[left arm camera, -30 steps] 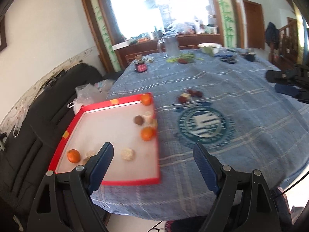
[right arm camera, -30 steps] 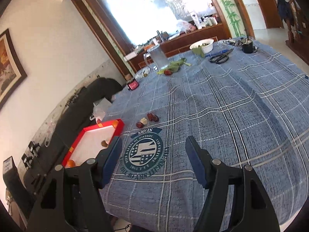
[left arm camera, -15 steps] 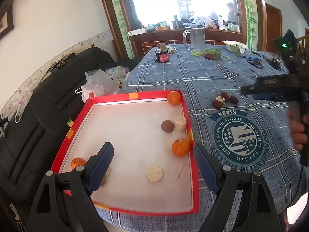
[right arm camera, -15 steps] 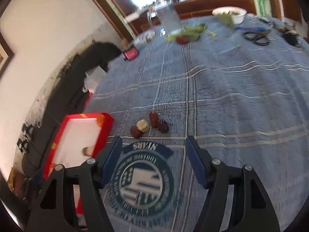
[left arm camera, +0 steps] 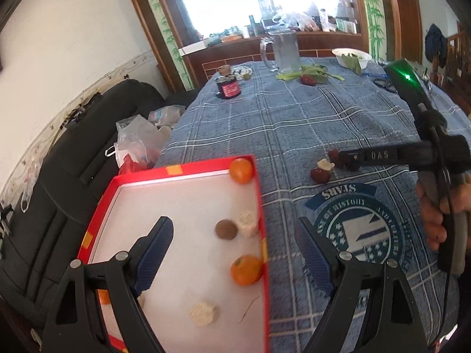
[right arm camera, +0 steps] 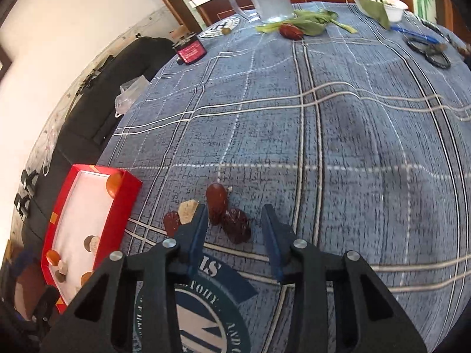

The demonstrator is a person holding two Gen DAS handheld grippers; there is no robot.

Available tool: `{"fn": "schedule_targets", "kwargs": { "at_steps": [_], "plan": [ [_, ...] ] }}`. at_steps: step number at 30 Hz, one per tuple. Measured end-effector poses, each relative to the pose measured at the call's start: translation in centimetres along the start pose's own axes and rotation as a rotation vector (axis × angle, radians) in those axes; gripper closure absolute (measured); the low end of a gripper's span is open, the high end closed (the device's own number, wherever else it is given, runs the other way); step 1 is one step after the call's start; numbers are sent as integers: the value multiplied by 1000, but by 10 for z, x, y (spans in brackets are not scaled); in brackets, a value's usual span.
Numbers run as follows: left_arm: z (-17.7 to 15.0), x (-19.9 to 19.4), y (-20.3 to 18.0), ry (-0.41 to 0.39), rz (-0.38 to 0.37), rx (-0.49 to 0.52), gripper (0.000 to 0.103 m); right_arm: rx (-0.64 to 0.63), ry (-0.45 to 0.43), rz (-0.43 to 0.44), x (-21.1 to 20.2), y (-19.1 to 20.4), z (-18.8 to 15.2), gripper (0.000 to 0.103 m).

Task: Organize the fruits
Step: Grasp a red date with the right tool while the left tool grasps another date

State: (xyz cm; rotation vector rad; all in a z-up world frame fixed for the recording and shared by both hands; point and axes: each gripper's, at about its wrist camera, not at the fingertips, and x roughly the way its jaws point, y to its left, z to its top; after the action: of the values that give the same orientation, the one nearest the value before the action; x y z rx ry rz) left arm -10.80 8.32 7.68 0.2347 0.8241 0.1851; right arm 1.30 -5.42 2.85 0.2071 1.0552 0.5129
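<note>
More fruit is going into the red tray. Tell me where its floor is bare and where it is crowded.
In the red tray, the far left floor is bare, from the taped rim towards the left claw, open above it. The right wall is crowded: corner orange, brown fruit, pale piece, second orange. The right claw is open around a red date.

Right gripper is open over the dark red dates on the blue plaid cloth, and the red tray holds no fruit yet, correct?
Not quite. The red tray already holds oranges, as the left wrist view shows. The rest stands: the right gripper is open over the dark red dates on the blue plaid cloth.
</note>
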Motion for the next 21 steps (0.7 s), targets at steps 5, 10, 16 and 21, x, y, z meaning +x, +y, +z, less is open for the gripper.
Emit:
{"fn": "schedule_targets", "kwargs": {
  "at_steps": [5,10,16,21],
  "plan": [
    [12,20,-21,30,4,26,19,-107,12,-51,0,6,-2,79],
    [22,39,-41,67,-27,41,19,22,9,-21,-11,-21,5,83],
    [38,57,-62,86,-80,58,19,205,-40,70,-32,-59,12,83],
    [62,66,-73,44,-130,75,19,244,-44,62,-30,-63,15,82]
  ]
}}
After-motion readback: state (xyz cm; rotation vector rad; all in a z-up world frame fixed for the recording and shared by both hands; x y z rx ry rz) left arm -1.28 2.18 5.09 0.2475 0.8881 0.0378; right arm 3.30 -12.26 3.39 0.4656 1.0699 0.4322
